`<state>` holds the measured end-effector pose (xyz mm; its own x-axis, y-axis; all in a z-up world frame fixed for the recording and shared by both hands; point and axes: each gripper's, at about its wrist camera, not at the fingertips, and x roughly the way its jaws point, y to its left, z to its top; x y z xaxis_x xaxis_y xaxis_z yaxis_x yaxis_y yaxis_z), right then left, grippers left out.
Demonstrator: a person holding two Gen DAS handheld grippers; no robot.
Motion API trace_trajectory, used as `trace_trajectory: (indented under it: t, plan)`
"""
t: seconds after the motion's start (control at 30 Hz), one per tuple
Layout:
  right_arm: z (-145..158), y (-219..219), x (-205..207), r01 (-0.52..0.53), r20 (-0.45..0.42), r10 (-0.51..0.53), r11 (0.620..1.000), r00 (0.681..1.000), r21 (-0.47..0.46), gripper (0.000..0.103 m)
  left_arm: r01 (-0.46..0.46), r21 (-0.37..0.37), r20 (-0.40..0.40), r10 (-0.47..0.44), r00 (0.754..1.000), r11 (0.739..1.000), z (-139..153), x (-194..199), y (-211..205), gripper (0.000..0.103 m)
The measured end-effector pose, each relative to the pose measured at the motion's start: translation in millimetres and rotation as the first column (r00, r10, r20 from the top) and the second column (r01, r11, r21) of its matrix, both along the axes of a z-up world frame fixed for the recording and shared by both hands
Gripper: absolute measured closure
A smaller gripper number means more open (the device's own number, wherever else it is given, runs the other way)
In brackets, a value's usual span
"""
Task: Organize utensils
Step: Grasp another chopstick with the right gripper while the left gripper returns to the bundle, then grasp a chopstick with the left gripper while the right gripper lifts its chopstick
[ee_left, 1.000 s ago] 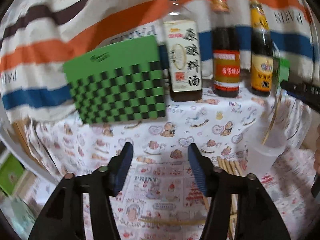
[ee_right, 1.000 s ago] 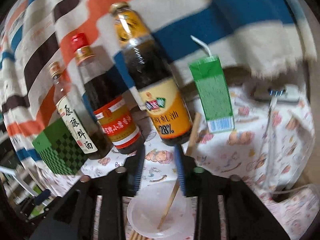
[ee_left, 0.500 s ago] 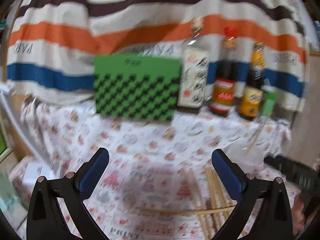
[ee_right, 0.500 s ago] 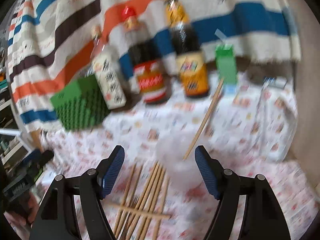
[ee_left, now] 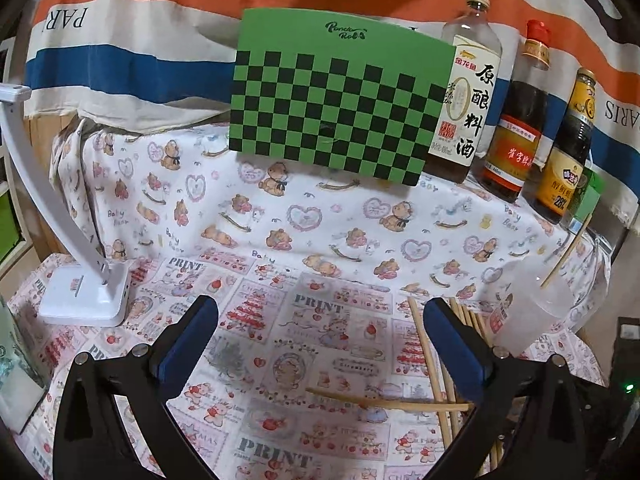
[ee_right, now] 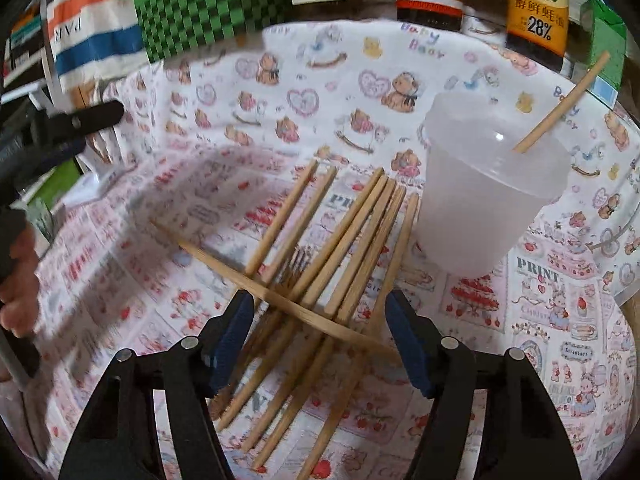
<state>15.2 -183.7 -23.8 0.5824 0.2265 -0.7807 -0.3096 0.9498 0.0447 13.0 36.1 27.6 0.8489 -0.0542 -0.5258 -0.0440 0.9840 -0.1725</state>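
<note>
Several wooden chopsticks (ee_right: 344, 232) lie in a loose pile on the patterned tablecloth, one lying crosswise over the others (ee_right: 280, 292). A translucent plastic cup (ee_right: 480, 200) stands to their right with one chopstick (ee_right: 560, 108) leaning in it. My right gripper (ee_right: 320, 332) is open and empty, low over the near end of the pile. My left gripper (ee_left: 320, 344) is open and empty above the cloth, left of the chopsticks (ee_left: 428, 360) and the cup (ee_left: 532, 304). The left gripper also shows at the left edge of the right wrist view (ee_right: 60, 128).
A green checkered board (ee_left: 340, 108) and three sauce bottles (ee_left: 516, 120) stand at the back against a striped cloth. A green carton (ee_right: 604, 40) stands at the far right. A white lamp base (ee_left: 84, 292) sits at the left.
Both grippers opened wide. The right gripper left a chopstick in the cup, drew back and dropped toward the pile. The left gripper pulled back and turned left.
</note>
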Motion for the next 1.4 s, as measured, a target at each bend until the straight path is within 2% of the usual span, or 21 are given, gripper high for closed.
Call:
trace_trajectory:
  t: [0.07,0.2,0.27,0.3,0.37,0.43,0.47,0.53,0.67,0.77,0.93,0.97,1.0,1.03,1.1,1.17,1.3,1.4]
  plan:
    - [-5,2,1,-0.012,-0.017,0.012,1.0,1.0,-0.027,0.041,-0.003,0.015,0.007,0.003,1.0,1.0,2,-1,-1,0.001]
    - [-9,6,-1,-0.038,-0.021,0.037,0.997,0.999,-0.073,0.049,0.002,0.022,0.007,-0.003,1.0,1.0,2,-2,-3,0.001]
    - [-7,9,-2,-0.06,-0.018,0.058,0.994,0.998,-0.094,0.061,0.002,0.029,0.002,-0.002,1.0,1.0,1,-2,-5,0.001]
    - [-8,10,-3,-0.068,-0.019,0.067,0.992,0.998,-0.105,0.064,-0.001,0.035,-0.002,0.001,1.0,0.999,-1,-1,-6,0.001]
    - [-7,12,-6,-0.099,-0.022,0.097,0.988,0.995,-0.12,0.077,0.0,0.039,-0.013,0.001,1.0,0.999,-3,1,-6,0.001]
    - [-7,13,-12,-0.129,-0.028,0.127,0.984,0.992,-0.125,0.081,-0.001,0.031,-0.017,0.002,1.0,1.0,-3,2,-5,0.001]
    - [-7,14,-13,-0.142,-0.029,0.139,0.982,0.99,-0.123,0.091,-0.008,0.026,-0.015,0.008,1.0,1.0,-3,1,-3,0.001]
    - [-4,13,-16,-0.173,-0.059,0.168,0.982,0.984,-0.081,0.095,-0.027,0.025,-0.012,0.027,1.0,0.999,-3,1,-1,0.001]
    - [0,13,-26,-0.179,-0.047,0.176,0.981,0.983,-0.076,0.095,-0.036,0.0,-0.007,0.036,0.999,0.999,-1,-1,4,0.001]
    - [8,8,-26,-0.143,-0.038,0.142,0.989,0.989,-0.026,0.095,-0.037,0.005,-0.005,0.037,0.999,0.999,0,-2,4,0.001]
    - [39,-6,-34,-0.056,0.105,0.053,0.998,0.993,0.032,0.095,-0.008,0.017,-0.035,0.009,0.999,1.0,-7,1,-4,0.002]
    - [46,-10,-36,-0.044,0.127,0.037,0.998,0.991,0.046,0.095,0.013,0.014,-0.049,-0.012,0.999,1.0,-10,3,-8,0.006]
    - [52,-14,-39,-0.031,0.154,0.021,0.997,0.988,0.064,0.095,0.052,0.01,-0.083,-0.051,0.995,0.999,-16,7,-14,0.016]
    - [60,-20,-43,-0.014,0.194,-0.004,0.996,0.981,0.09,0.095,0.101,0.005,-0.134,-0.1,0.986,0.995,-24,12,-22,0.021]
    - [71,-28,-48,0.0,0.243,-0.031,0.992,0.969,0.126,0.095,0.185,-0.049,-0.213,-0.191,0.958,0.981,-37,20,-32,0.039]
    - [82,-37,-55,0.002,0.288,-0.05,0.986,0.956,0.164,0.095,0.227,-0.103,-0.257,-0.246,0.934,0.969,-46,24,-40,0.047]
    - [98,-42,-69,-0.008,0.383,-0.068,0.981,0.921,0.193,0.095,0.246,-0.058,-0.241,-0.253,0.937,0.967,-42,24,-51,0.054]
    - [108,-49,-77,0.003,0.435,-0.12,0.966,0.892,0.259,0.095,0.25,-0.081,-0.286,-0.263,0.922,0.965,-38,42,-61,0.056]
